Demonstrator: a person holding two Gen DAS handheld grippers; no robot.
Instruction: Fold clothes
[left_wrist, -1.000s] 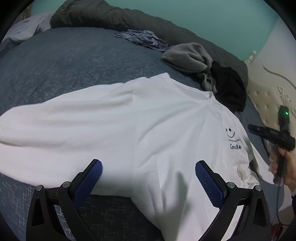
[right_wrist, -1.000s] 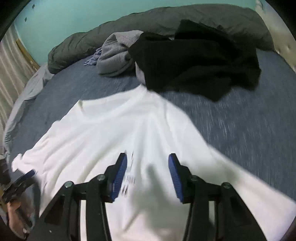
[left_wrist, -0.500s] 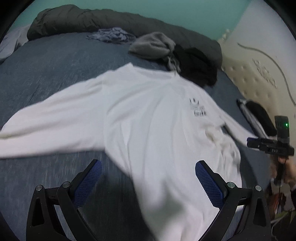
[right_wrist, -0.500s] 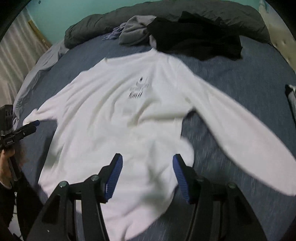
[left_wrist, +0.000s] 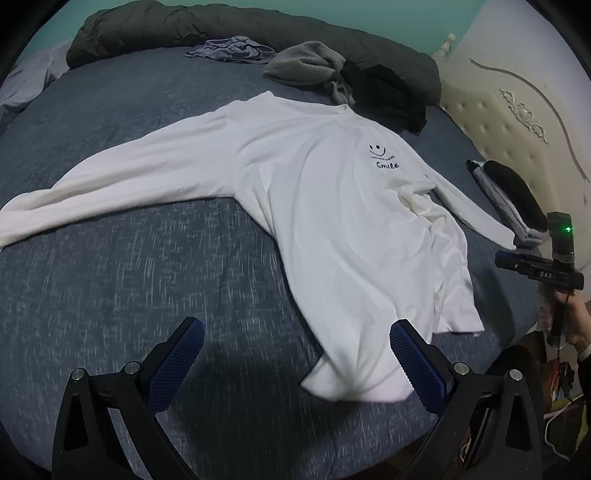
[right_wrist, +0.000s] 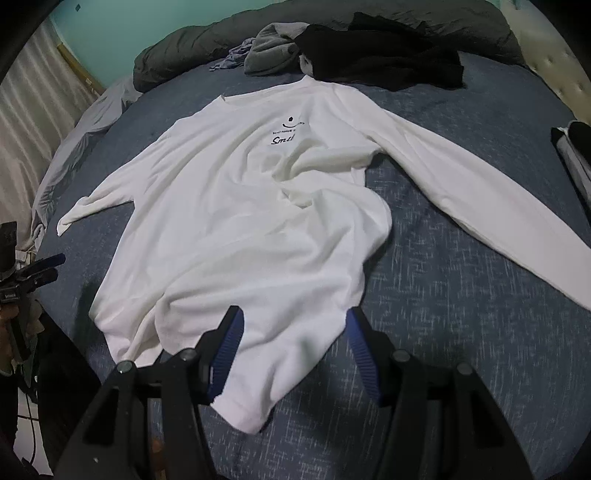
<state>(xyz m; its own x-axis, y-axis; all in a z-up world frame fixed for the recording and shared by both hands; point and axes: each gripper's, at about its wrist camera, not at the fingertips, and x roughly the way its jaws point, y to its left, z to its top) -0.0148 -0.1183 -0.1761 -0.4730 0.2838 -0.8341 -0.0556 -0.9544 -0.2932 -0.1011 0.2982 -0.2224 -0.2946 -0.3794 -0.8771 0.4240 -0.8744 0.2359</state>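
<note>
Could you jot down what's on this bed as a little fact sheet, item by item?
Surface: blue-grey speckled bedspread
Main garment: white long-sleeved cotton shirt, spread face up, sleeves out, hem rumpled
Print: black smiley with "Smile"
Pile beyond collar: grey sweater, black garment
Left gripper: open, empty
Right gripper: open above hem

- Long-sleeved shirt (left_wrist: 317, 206) lies flat on the bed (left_wrist: 110, 277), sleeves spread to both sides.
- Heap of clothes (left_wrist: 351, 81) lies behind the collar.
- Rolled duvet (left_wrist: 221, 26) lies behind the heap.
- Folded stack (left_wrist: 509, 199) lies beside one sleeve end.
</note>
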